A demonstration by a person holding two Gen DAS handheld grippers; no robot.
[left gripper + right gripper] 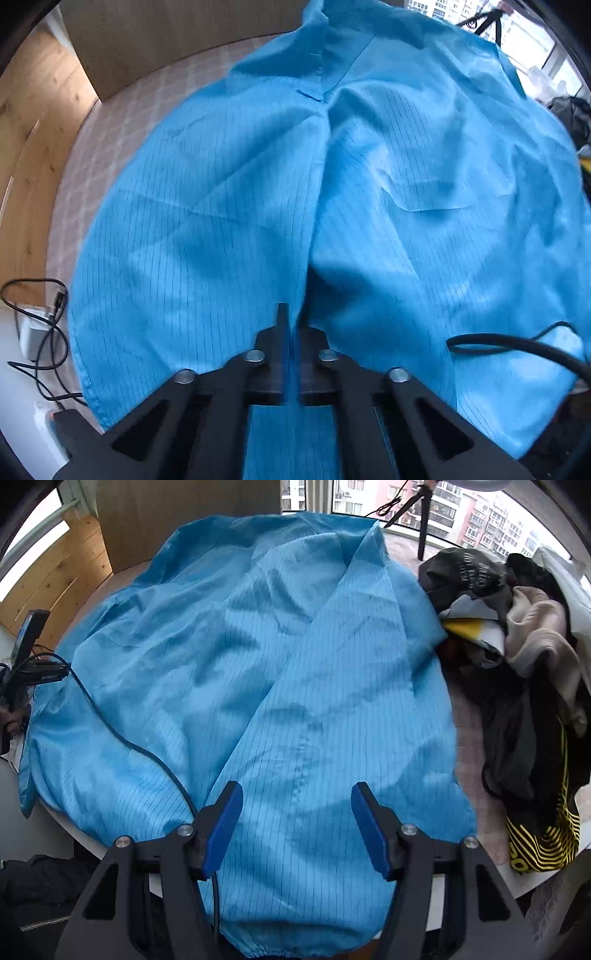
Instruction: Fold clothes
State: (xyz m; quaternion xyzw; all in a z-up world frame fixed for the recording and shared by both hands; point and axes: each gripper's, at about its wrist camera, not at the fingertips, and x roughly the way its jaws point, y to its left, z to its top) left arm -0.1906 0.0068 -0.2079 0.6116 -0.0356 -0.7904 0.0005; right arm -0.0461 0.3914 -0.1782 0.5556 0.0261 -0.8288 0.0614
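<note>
Tabletop (476, 734) is carrying blue garment (258, 686); my left gripper (293, 332) is clamping its fold, right gripper (295, 823) is hovering apart at lower centre.

Your garment (280, 686) was bright blue with thin dark pinstripes. Your right fingers (371, 834) wore blue pads; one heaped black cloth (543, 834) carried yellow stripes.

Soft daylight from the windows (461, 513) behind — my views bend hard at their dark edges, slightly motion-blurred.

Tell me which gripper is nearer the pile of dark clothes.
Right. The right gripper hovers open over the blue garment, pile of dark clothes beside it; left gripper is farther.
</note>
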